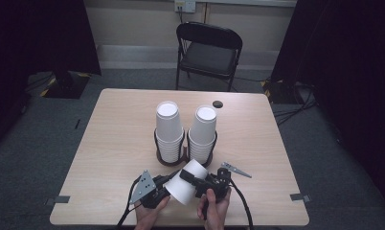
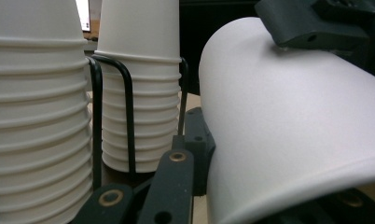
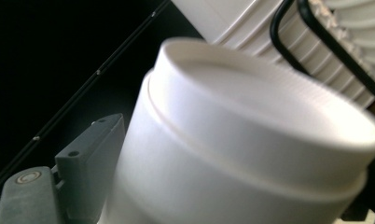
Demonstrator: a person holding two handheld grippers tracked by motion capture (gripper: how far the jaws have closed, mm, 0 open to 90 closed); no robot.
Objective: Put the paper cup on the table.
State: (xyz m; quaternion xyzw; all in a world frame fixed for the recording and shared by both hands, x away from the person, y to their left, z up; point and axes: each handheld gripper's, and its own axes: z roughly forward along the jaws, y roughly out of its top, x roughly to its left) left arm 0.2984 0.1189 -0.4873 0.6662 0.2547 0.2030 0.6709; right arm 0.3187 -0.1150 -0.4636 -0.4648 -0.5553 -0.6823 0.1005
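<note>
Cup lies tilted between our grippers near the table edge: left gripper pinches its rim, right gripper probably clamps its base wide. Stacks wait beyond.

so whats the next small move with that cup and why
Probably draw the two grippers apart. Both hold the loose cup near the table's front edge: the left gripper at its wide end, the right gripper nearer its base. If cups are nested there, that should separate one.
</note>
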